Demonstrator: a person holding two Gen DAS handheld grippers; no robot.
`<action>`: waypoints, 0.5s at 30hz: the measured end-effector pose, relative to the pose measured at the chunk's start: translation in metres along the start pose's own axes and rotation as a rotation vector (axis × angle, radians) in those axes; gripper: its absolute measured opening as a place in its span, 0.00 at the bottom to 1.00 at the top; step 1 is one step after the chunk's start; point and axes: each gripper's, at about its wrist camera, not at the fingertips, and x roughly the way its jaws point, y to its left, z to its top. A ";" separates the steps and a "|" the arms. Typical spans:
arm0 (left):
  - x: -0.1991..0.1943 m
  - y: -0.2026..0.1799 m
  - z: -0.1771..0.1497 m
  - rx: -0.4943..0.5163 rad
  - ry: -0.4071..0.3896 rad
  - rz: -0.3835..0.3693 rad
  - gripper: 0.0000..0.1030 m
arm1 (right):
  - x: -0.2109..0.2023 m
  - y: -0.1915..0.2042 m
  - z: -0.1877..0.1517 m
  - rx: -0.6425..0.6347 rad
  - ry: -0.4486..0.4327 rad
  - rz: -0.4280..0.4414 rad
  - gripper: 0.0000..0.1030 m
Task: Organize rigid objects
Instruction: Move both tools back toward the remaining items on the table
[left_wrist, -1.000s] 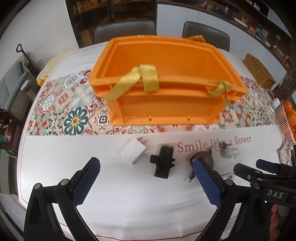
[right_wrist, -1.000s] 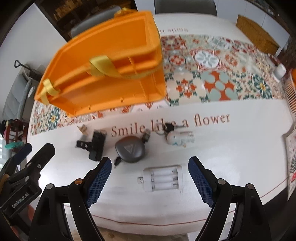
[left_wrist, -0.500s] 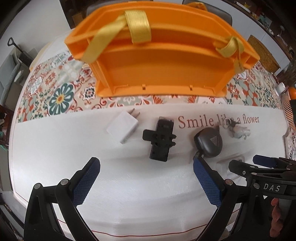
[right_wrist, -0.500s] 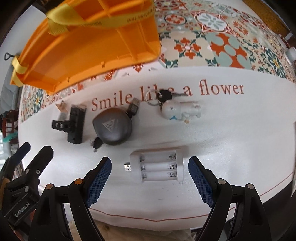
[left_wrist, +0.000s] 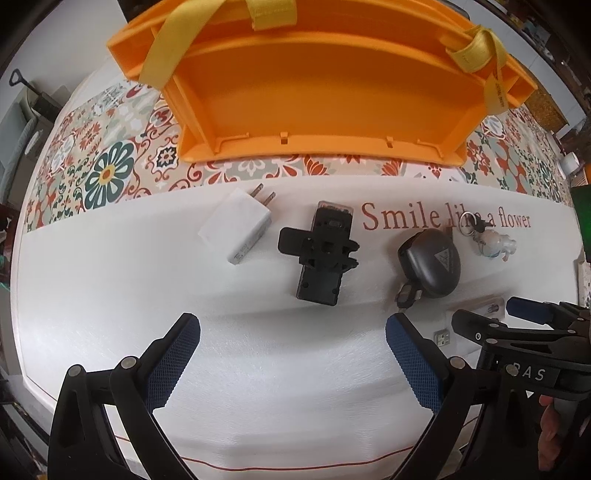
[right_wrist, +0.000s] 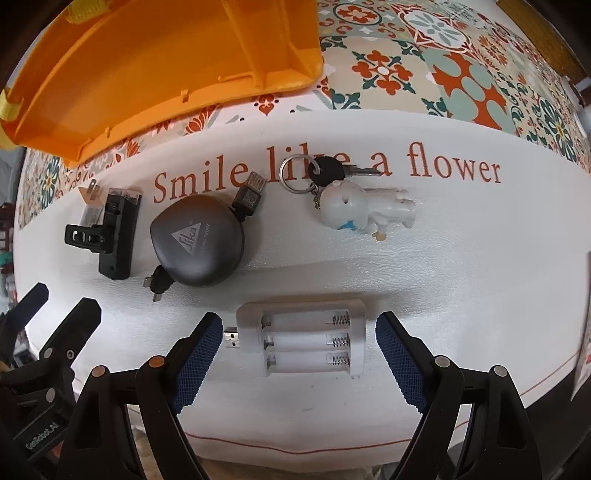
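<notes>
A: Nearest the right gripper, what is lying there?

B: The white battery holder is sitting between its spread jaws, flat on the white tablecloth; the pads are standing clear of both ends, gripping nothing; the small USB plug is pointing at the left pad.

A: How is it going to handle?

B: I am judging it light, stiff and hollow, with smooth plastic walls; clamping across the long ends looks workable, though the plug end is the weak spot; squeezing the flat long sides may be safer.

A: And the left gripper?

B: It is hanging wide open over bare cloth, holding nothing; just beyond it the black phone clip is lying, with the white charger plug to its left; both look rigid; the clip's knobbly body should be giving the pads good purchase.

A: Further out?

B: The dark round cable reel is looking slippery and domed; the key ring with a white figurine is looking loose and dangly; farthest, the orange crate is waiting empty on the patterned runner.
</notes>
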 end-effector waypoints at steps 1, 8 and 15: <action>0.001 0.001 0.000 -0.001 0.003 0.002 0.99 | 0.002 0.001 0.000 -0.003 0.001 -0.009 0.83; 0.006 0.006 0.000 -0.011 0.018 0.011 0.99 | 0.021 0.008 0.007 -0.004 0.022 -0.029 0.83; 0.007 0.006 0.001 0.000 0.024 0.017 0.99 | 0.030 0.018 0.006 -0.019 0.016 -0.056 0.82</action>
